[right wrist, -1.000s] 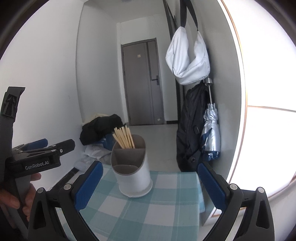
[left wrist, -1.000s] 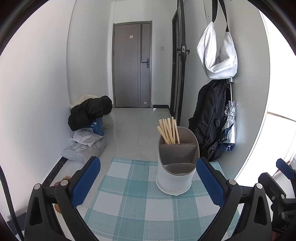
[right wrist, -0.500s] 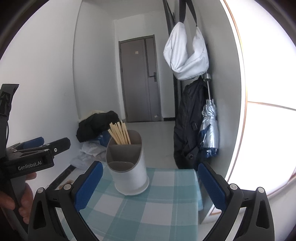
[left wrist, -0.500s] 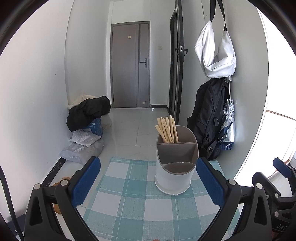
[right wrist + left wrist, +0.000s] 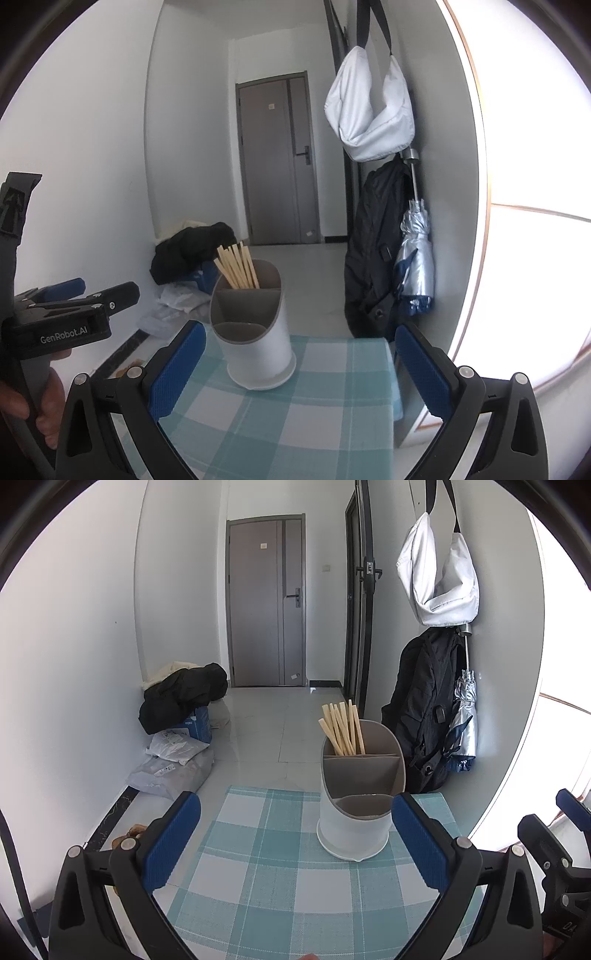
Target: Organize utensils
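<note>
A white utensil holder (image 5: 356, 812) with grey inner compartments stands on the teal checked tablecloth (image 5: 280, 878); it also shows in the right wrist view (image 5: 255, 339). Several wooden chopsticks (image 5: 341, 727) stand in its far compartment, also seen in the right wrist view (image 5: 238, 266). The two nearer compartments look empty. My left gripper (image 5: 295, 843) is open and empty, held above the cloth just short of the holder. My right gripper (image 5: 299, 369) is open and empty, with the holder ahead between its fingers, left of centre. The left gripper's body shows at the right wrist view's left edge (image 5: 70, 314).
The table (image 5: 369, 417) ends close behind the holder and at the right. Beyond it are a tiled hallway floor, a pile of clothes and bags (image 5: 181, 709) at the left wall, a black backpack (image 5: 424, 709) and umbrella (image 5: 463, 716) at the right wall, and a grey door (image 5: 266, 602).
Both grippers have tilted and shifted a little; the holder sits slightly lower and nearer in the left view and further left in the right view. Both stay open and empty.
</note>
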A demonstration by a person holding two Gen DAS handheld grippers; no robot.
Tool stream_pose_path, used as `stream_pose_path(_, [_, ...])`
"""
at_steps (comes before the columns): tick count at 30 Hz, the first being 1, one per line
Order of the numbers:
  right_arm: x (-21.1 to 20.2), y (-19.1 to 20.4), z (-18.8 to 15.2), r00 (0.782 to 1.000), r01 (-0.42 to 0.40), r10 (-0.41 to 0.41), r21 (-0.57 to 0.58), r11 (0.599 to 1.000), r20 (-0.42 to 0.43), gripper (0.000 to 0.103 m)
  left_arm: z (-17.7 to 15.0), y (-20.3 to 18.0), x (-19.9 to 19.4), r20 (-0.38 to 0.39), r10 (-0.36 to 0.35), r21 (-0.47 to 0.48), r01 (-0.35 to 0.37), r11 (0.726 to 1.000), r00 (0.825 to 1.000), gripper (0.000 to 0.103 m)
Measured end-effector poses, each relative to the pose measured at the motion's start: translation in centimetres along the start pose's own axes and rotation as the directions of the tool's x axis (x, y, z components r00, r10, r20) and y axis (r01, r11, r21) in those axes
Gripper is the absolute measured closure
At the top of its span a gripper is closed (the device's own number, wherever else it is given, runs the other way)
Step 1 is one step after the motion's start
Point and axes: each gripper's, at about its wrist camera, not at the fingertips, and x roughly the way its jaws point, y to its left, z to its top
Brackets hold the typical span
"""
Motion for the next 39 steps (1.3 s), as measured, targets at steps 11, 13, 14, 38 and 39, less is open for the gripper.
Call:
stream_pose_path(11, [-0.06,-0.02,0.00,1.000,0.013,-0.013,0.001,1.000,0.007,0.000,-0.21,0.01,-0.04,0.004,0.004,-0.004,-0.004,1.000,1.000,0.002])
stream_pose_path(13, [-0.03,0.06,-0.07,1.000,0.009,-0.009,-0.001,1.000,0.005,0.000,-0.25,0.01,0.01,0.000,0.000,-0.007,0.000,1.000,1.000,0.002])
stream_pose_path(14, [0.02,0.08,-0.10,1.000,0.008,-0.008,-0.003,1.000,0.004,0.000,-0.22,-0.03,0.00,0.001,-0.001,-0.005,0.001,1.000,1.000,0.002])
stream_pose_path(38, [-0.21,0.03,-0.08,1.000,0.019,-0.019,-0.009,1.000,0.005,0.000,-0.36,-0.74,-0.47,0.020,-0.007,0.010,0.006,1.000,1.000,0.002])
stream_pose_path(39, [-0.18,0.01,-0.13,1.000,0.020,-0.020,-0.008,1.000,0.003,0.000,-0.37,-0.77,-0.41,0.017,-0.008,0.011,0.008,1.000,1.000,0.002])
